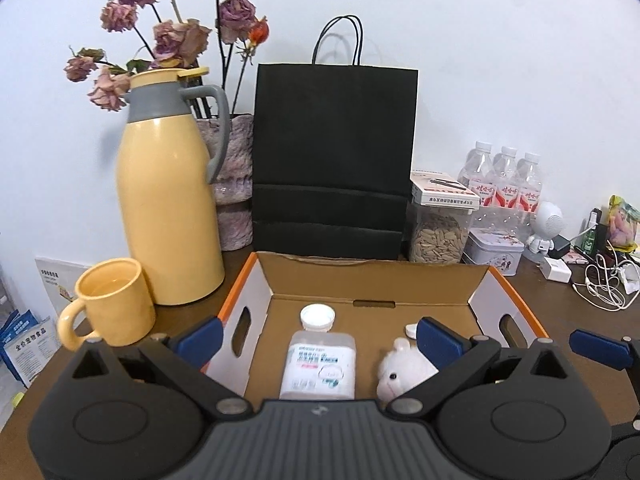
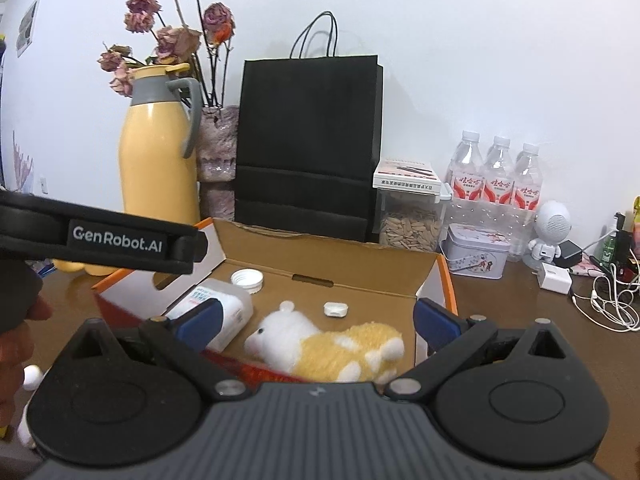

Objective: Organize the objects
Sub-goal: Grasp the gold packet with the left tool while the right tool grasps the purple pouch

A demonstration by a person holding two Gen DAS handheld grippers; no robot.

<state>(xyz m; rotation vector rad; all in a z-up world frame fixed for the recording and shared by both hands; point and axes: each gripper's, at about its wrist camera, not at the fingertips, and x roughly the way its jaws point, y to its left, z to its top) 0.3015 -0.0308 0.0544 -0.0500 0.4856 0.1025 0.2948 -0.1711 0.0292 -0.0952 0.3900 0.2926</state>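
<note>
**Box part-filled, both grippers empty above it**

The cardboard box (image 1: 372, 280) sits on the brown table (image 1: 560, 320) near its front edge, flaps open, orange outside and plain brown inside, with oval handle cut-outs in the side walls. Three things already lie in it, which I take as the sorting done so far. A clear plastic bottle (image 1: 318, 364) with a white screw cap lies on its side along the left wall, cap towards the back wall. A soft plush toy (image 2: 332, 344), fluffy white and yellow, lies near the front wall. A small white case (image 2: 335, 309), smooth and rounded, rests on the box floor towards the back right corner.

The left gripper (image 1: 318, 338) hangs over the box with its blue-padded fingers spread wide and nothing between them. The right gripper (image 2: 318, 320) is likewise wide open and empty, over the plush toy.

What is left is a guess. Along the back edge of the table stand a glossy yellow jug (image 1: 170, 208), a matching mug (image 1: 110, 304), a matte black paper bag (image 1: 334, 160), a clear jar of seeds (image 1: 438, 236), a printed tin (image 1: 494, 250), shrink-wrapped water bottles (image 1: 504, 184), and, towards the right edge, a white charger (image 1: 556, 270) with tangled cables. Whether any of these belong in the box cannot be told.
</note>
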